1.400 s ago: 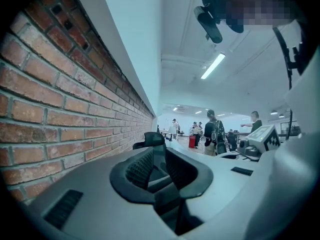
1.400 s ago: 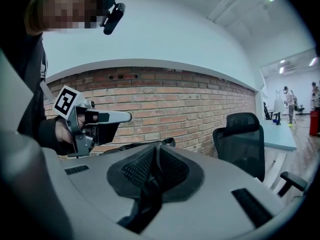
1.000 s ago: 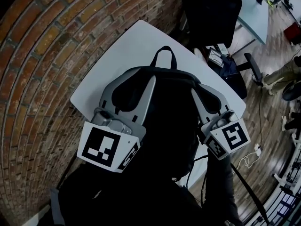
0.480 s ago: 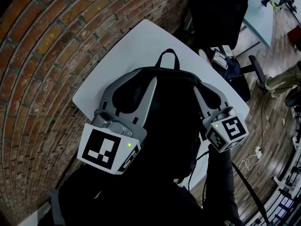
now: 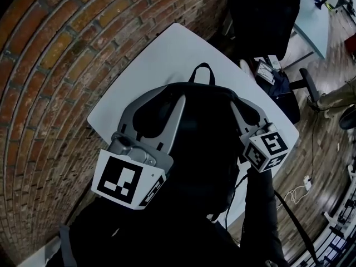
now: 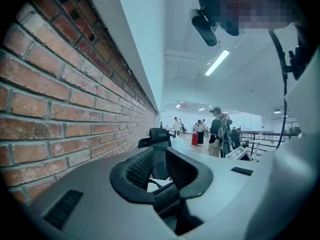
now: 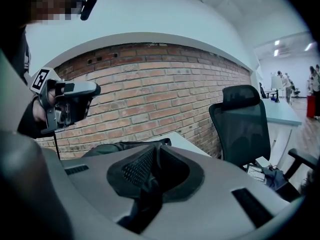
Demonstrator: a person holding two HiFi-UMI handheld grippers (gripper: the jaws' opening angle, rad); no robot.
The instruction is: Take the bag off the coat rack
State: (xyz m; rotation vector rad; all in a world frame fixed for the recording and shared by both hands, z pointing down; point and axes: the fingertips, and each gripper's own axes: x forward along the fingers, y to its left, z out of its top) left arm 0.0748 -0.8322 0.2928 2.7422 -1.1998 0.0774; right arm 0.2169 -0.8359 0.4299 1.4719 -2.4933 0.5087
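Note:
The black bag [image 5: 194, 127] hangs between my two grippers over the white table [image 5: 156, 60], its top loop [image 5: 202, 72] pointing away from me. My left gripper [image 5: 165, 94] is shut on a black strap of the bag [image 6: 167, 199], seen between its pads in the left gripper view. My right gripper [image 5: 245, 108] is shut on another black strap [image 7: 145, 199]. Beyond the right gripper's fingers the bag's dark top [image 7: 125, 146] lies low over the table [image 7: 186, 142]. I cannot tell whether the bag touches the table. No coat rack is in view.
A brick wall [image 5: 50, 65] runs along the table's left side. A black office chair [image 5: 261, 10] stands at the table's far end, with a second chair and papers [image 5: 272, 71] to the right. People stand far off in the hall [image 6: 217, 131].
Both grippers and the bag have sunk toward the table. The right gripper dropped more and its marker cube looks smaller.

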